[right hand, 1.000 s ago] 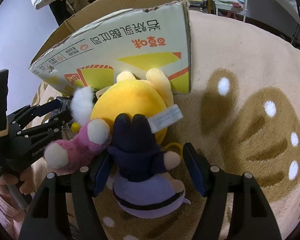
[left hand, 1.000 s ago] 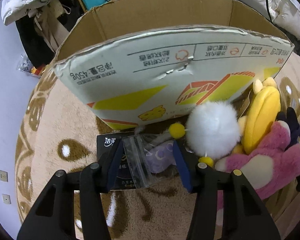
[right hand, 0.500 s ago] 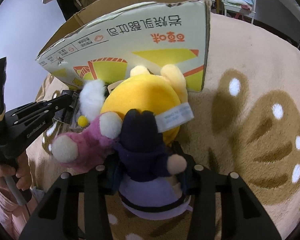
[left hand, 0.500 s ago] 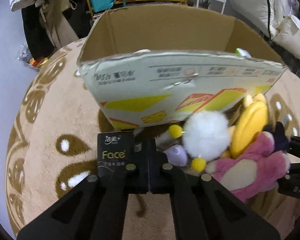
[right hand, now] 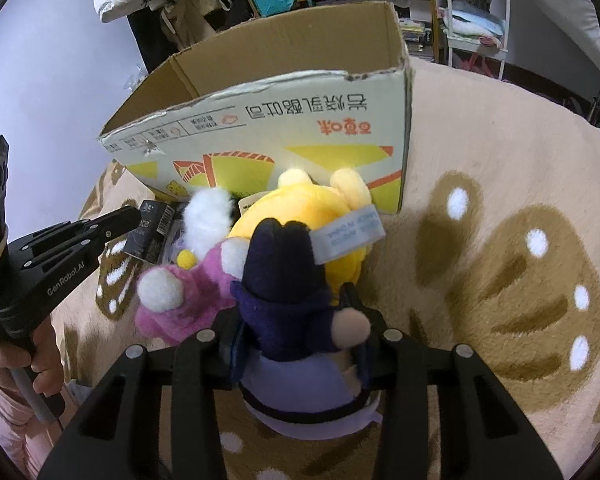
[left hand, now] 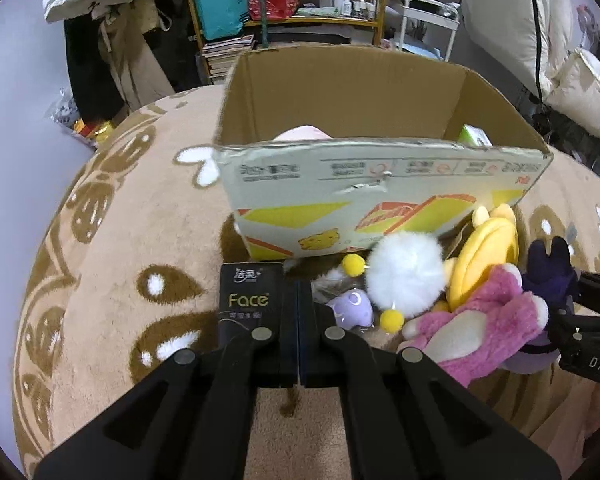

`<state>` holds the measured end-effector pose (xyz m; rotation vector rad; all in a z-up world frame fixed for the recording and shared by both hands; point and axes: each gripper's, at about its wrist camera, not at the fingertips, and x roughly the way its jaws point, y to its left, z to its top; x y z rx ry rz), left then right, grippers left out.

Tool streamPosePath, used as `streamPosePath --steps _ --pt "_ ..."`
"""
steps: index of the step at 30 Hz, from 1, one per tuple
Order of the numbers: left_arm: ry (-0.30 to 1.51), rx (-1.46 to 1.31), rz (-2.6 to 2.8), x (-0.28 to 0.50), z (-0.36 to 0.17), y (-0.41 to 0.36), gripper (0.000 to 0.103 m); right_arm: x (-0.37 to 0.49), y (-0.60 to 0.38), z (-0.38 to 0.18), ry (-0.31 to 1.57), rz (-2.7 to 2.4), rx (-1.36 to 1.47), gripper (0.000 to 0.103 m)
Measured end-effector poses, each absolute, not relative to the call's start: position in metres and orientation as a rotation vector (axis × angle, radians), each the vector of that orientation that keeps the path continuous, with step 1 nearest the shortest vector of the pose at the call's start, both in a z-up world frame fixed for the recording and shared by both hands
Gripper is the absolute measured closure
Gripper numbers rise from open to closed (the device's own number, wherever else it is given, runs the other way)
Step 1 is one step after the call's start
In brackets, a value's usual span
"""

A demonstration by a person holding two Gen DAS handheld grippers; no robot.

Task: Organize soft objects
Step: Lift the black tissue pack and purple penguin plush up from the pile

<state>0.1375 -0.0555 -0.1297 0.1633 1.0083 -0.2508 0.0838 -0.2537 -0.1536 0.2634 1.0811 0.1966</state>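
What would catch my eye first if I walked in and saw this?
Probably the bright heap of plush toys on the rug: a pink plush, a yellow plush and a white pom-pom, piled against the front of an open cardboard box. Next, the right gripper squeezing a dark purple doll, while the left gripper is pinched shut beside a black tissue pack.

A lived-in home interior, probably a bedroom or storage corner. The floor is covered by a beige plush rug (left hand: 112, 240) with brown cartoon patterns, on which stands an open cardboard box (left hand: 340, 92) beside plush toys (left hand: 480, 320). Behind it are a yellow shelf (left hand: 312, 20) crowded with bottles, bags and stacked books, hanging coats (left hand: 112, 52), and white bedding (left hand: 508, 12).
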Motion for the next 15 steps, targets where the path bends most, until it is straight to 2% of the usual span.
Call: streamPosePath --steps 15 --pt "1.155 0.118 -0.226 0.158 -0.16 -0.046 0.091 0.085 -0.262 -0.156 1.092 0.203 0.303 0.059"
